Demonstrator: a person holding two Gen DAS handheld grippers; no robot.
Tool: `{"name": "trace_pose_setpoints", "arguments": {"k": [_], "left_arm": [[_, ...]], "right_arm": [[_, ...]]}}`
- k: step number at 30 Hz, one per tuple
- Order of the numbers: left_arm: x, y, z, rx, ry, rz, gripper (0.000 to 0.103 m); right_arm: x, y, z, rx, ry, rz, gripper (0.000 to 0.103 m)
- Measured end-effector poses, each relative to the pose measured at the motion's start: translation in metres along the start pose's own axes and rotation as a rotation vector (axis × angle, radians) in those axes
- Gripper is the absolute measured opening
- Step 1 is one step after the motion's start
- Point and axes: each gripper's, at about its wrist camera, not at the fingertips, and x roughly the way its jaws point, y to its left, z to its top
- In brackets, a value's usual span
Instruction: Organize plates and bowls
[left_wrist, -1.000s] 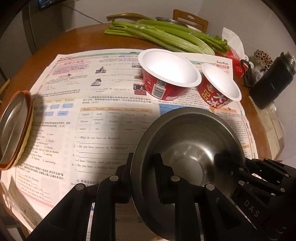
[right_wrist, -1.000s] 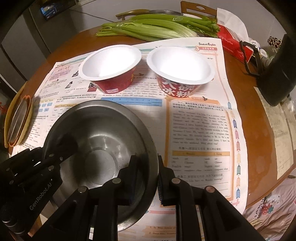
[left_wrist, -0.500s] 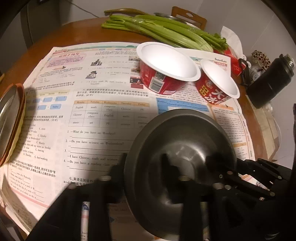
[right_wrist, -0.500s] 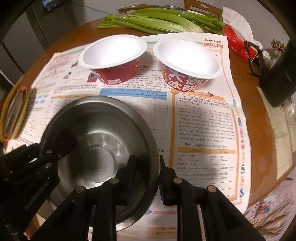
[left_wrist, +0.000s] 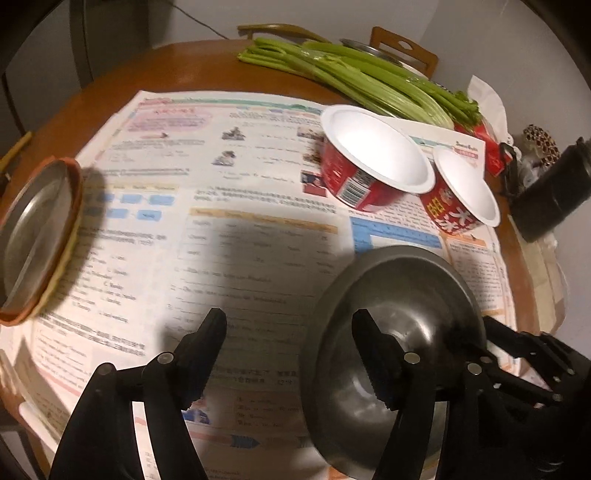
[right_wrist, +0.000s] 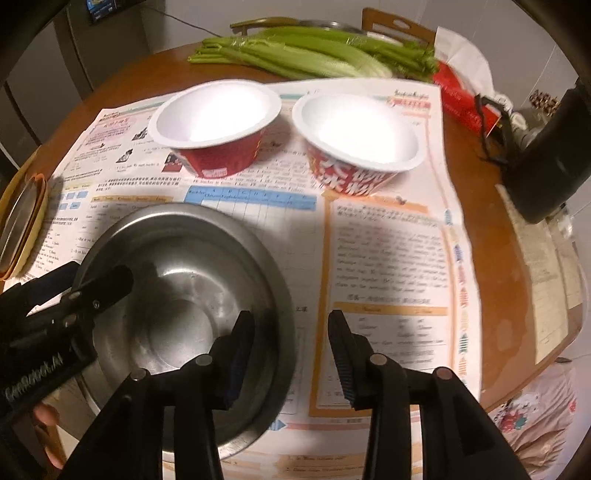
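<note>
Nearest: left gripper with jaws opening, spread wide across the left rim of the steel bowl, one finger outside over the paper, the other inside the bowl; pads not pressing the rim, nothing held. Right gripper likewise opening, less wide, straddling the bowl's right rim, left finger inside, right finger outside over the paper; rim between the jaws but clear of both pads. Steel bowl resting upright on the spread English-lesson newspaper at the near edge of the round wooden table. A fingertip visible under the left gripper at the near left of the right wrist view. Left edge of table: stacked plates, steel on top, orange and yellow rims below, partly off the paper. Middle distance: two empty red instant-noodle bowls with white insides, left one and right one, side by side on the paper, near each other; touching or apart not certain. Right side: dark flask standing off the paper, red packet just beyond it. Far edge: bundle of celery lying across the table, wooden chair back behind.
</note>
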Motion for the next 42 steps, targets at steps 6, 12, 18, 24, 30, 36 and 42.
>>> {"name": "trace_pose_setpoints", "arguments": {"k": [6, 12, 18, 24, 30, 36, 42], "left_arm": [[-0.013, 0.005, 0.007, -0.003, -0.047, 0.021, 0.072], [-0.03, 0.006, 0.022, 0.0, -0.07, -0.012, 0.072], [-0.047, 0.0, 0.04, 0.021, -0.123, 0.006, 0.072], [-0.039, -0.002, 0.062, 0.038, -0.139, 0.002, 0.072], [-0.021, -0.003, 0.087, 0.022, -0.142, 0.006, 0.072], [-0.001, -0.005, 0.106, 0.026, -0.132, 0.037, 0.072], [0.02, -0.003, 0.118, 0.008, -0.097, 0.041, 0.072]], "right_arm": [[-0.012, -0.011, 0.005, 0.022, -0.029, 0.026, 0.041], [-0.025, -0.029, 0.024, 0.085, -0.051, 0.113, 0.041], [-0.04, -0.025, 0.041, 0.078, -0.089, 0.124, 0.041], [-0.028, -0.018, 0.059, 0.106, -0.075, 0.176, 0.041], [-0.011, -0.013, 0.079, 0.116, -0.054, 0.149, 0.041], [0.005, -0.013, 0.099, 0.129, -0.035, 0.142, 0.041], [0.015, -0.009, 0.11, 0.12, -0.024, 0.16, 0.041]]}}
